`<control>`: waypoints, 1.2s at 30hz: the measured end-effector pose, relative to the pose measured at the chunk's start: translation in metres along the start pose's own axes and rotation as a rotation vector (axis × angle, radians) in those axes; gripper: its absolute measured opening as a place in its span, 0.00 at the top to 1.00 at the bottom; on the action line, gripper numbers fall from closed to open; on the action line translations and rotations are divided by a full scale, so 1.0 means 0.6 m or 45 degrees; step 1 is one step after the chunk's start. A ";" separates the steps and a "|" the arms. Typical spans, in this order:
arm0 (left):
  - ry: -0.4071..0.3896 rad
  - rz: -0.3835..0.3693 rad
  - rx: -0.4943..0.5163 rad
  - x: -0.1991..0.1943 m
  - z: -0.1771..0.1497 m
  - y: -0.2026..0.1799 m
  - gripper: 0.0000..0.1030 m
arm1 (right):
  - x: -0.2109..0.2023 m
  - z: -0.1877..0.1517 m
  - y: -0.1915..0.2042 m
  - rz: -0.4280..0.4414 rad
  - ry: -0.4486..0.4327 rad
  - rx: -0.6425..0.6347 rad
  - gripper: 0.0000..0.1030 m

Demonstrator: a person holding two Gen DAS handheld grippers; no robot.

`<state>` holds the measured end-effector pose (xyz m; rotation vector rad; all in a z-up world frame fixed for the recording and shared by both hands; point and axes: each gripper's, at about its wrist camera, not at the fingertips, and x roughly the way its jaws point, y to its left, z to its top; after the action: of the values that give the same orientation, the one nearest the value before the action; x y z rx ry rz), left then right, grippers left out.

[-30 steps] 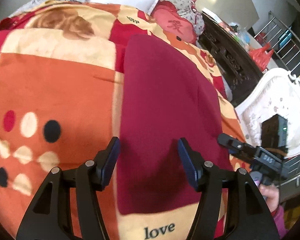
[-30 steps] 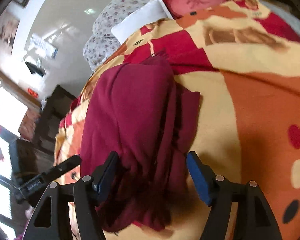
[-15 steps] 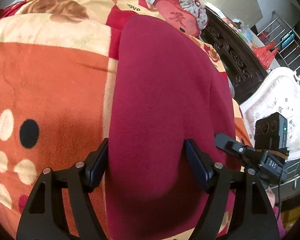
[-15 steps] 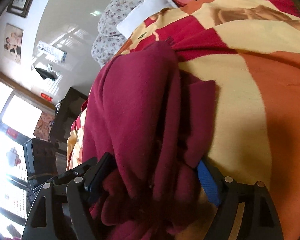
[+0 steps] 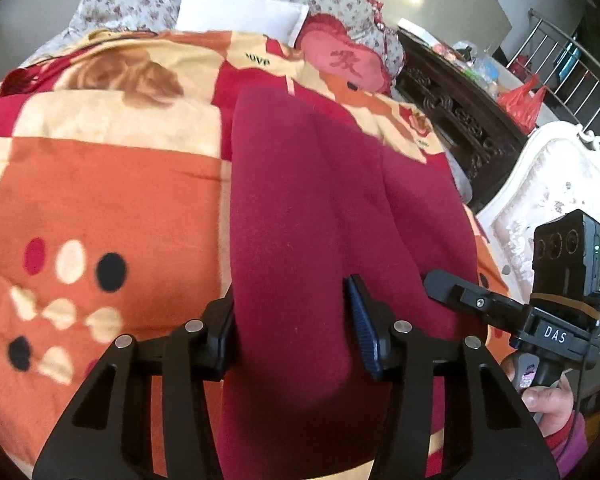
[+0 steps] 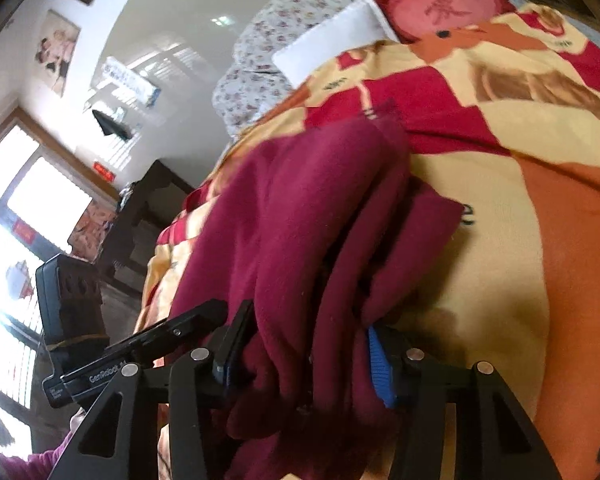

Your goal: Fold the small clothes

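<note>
A dark red fleece garment [image 5: 320, 208] lies lengthwise on the orange, red and cream patterned blanket [image 5: 100, 184]. My left gripper [image 5: 292, 320] has the garment's near edge bunched between its fingers and is closed on it. In the right wrist view the same garment [image 6: 300, 220] is bunched in several folds, and my right gripper [image 6: 304, 356] is closed on its near end. The right gripper also shows in the left wrist view [image 5: 452, 292], at the garment's right side. The left gripper shows at the lower left of the right wrist view [image 6: 148, 340].
A white pillow [image 5: 236, 12], a floral quilt [image 5: 132, 12] and a red cushion [image 5: 344, 60] lie at the bed's far end. A dark carved cabinet [image 5: 456, 116] and a white upholstered headboard [image 5: 548, 200] stand to the right. Windows [image 6: 16, 200] are at the left.
Both grippers closed in on the garment's near end, from open and apart to gripping bunched cloth. The garment has been lifted and gathered into folds.
</note>
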<state>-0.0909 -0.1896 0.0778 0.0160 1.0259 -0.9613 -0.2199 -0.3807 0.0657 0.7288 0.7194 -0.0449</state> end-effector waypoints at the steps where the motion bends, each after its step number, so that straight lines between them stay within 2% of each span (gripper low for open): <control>1: -0.004 0.008 0.000 -0.014 -0.004 0.001 0.53 | -0.004 -0.004 0.011 0.010 0.003 -0.010 0.52; 7: -0.017 0.077 0.018 -0.082 -0.045 0.017 0.53 | 0.000 -0.046 0.066 0.058 0.056 -0.057 0.52; 11: 0.017 0.131 -0.027 -0.091 -0.083 0.052 0.53 | 0.037 -0.082 0.080 0.065 0.123 -0.051 0.52; 13: 0.058 0.169 -0.056 -0.075 -0.101 0.072 0.53 | 0.063 -0.096 0.076 0.017 0.178 -0.045 0.51; 15: 0.090 0.182 -0.099 -0.060 -0.116 0.091 0.53 | 0.080 -0.111 0.068 -0.082 0.237 -0.039 0.47; 17: 0.064 0.157 -0.126 -0.066 -0.124 0.095 0.53 | 0.069 -0.115 0.070 -0.115 0.222 -0.049 0.45; 22: 0.014 0.194 -0.121 -0.093 -0.123 0.085 0.53 | 0.016 -0.106 0.105 -0.238 0.162 -0.166 0.44; 26: -0.016 0.238 -0.103 -0.110 -0.122 0.079 0.53 | -0.016 -0.102 0.155 -0.210 0.080 -0.295 0.45; 30: -0.028 0.283 -0.073 -0.116 -0.124 0.070 0.53 | 0.004 -0.113 0.186 -0.142 0.109 -0.363 0.46; 34: -0.050 0.333 -0.063 -0.125 -0.127 0.068 0.53 | 0.035 -0.143 0.186 -0.242 0.167 -0.443 0.47; 36: -0.058 0.360 -0.071 -0.129 -0.127 0.069 0.53 | 0.055 -0.159 0.165 -0.315 0.230 -0.452 0.47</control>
<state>-0.1296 -0.0801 0.0749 0.0900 0.9781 -0.6724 -0.2230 -0.2398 0.0546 0.3043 0.9584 -0.0750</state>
